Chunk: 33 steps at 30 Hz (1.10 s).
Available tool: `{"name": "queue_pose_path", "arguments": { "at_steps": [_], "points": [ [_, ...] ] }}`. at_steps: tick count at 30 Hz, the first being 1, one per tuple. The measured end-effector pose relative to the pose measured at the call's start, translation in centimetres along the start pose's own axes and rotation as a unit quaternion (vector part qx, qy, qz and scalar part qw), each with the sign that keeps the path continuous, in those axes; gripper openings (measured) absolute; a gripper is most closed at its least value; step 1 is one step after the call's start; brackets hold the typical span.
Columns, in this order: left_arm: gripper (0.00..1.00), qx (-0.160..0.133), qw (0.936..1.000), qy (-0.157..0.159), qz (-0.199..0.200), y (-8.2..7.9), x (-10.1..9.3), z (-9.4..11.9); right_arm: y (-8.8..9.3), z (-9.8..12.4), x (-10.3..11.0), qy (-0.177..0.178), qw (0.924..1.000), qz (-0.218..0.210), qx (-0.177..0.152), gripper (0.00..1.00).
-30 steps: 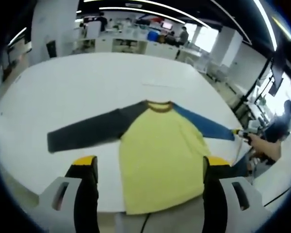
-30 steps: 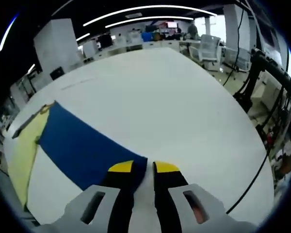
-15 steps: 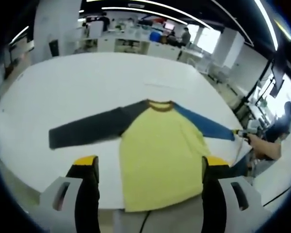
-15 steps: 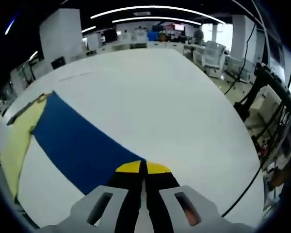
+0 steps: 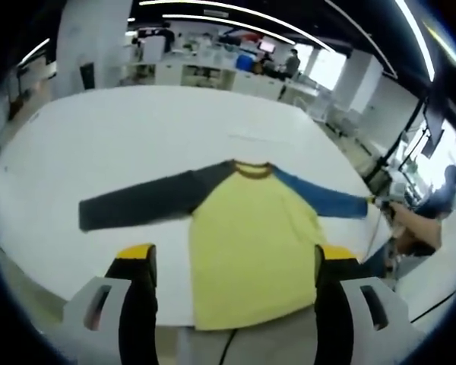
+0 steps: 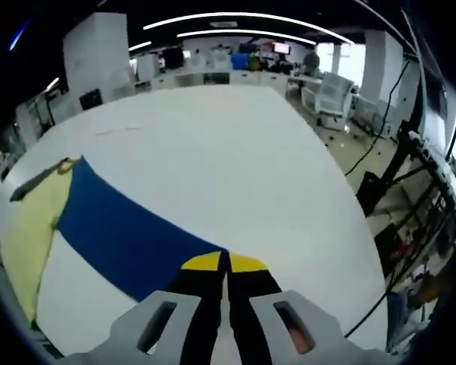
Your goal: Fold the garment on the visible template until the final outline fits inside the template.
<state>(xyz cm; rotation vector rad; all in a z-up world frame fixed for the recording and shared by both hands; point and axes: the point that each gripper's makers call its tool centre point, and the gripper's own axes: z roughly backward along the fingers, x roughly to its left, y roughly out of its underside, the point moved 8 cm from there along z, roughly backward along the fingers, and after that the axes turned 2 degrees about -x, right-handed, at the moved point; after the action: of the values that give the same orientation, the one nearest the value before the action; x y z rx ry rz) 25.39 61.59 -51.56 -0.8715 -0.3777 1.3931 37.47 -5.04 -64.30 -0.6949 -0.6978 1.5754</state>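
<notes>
Office desks and strip lights ring a wide white worktop (image 5: 137, 129), and on it the garment (image 5: 247, 243) lies flat and unfolded, a yellow body with one dark sleeve (image 5: 137, 205) and one blue sleeve (image 6: 129, 232). My right gripper (image 6: 224, 262) has its jaws pinched together on the blue sleeve's cuff, right at the tips. My left gripper (image 5: 232, 262) is spread wide, hovering short of the hem, the yellow body lying between and ahead of its jaws. I make out no template outline on the worktop. I judge this the first sleeve fold: next I should carry the cuff inward across the body, keeping the cloth flat and taut.
</notes>
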Motion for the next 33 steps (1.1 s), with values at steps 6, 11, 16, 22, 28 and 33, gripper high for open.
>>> {"name": "queue_pose_path", "arguments": {
  "at_steps": [6,11,16,22,28,33],
  "points": [
    [0.81,-0.011,0.9999,0.008,0.006,0.4,0.4,0.5,-3.3,0.7,0.2,-0.001,0.9987,0.05,0.002,0.02],
    [0.8,-0.017,0.9996,0.021,0.006,0.8,0.6,0.7,-5.8,2.1,1.6,-0.01,0.9968,0.079,-0.005,0.02],
    [0.8,-0.021,0.9993,0.031,0.008,1.2,1.1,1.1,-7.5,4.0,3.3,-0.021,0.9944,0.103,-0.012,0.02],
    [0.79,-0.024,0.9988,0.043,0.008,1.6,1.8,1.3,-10.2,6.3,5.8,-0.04,0.9901,0.131,-0.031,0.02],
    [0.79,-0.021,0.9977,0.063,-0.008,1.8,1.5,1.4,-13.7,7.9,9.1,-0.068,0.9829,0.16,-0.06,0.02],
    [0.79,-0.029,0.9967,0.075,-0.011,1.9,2.0,2.1,-17.5,9.4,13.8,-0.108,0.9701,0.199,-0.088,0.02]
  ]
}}
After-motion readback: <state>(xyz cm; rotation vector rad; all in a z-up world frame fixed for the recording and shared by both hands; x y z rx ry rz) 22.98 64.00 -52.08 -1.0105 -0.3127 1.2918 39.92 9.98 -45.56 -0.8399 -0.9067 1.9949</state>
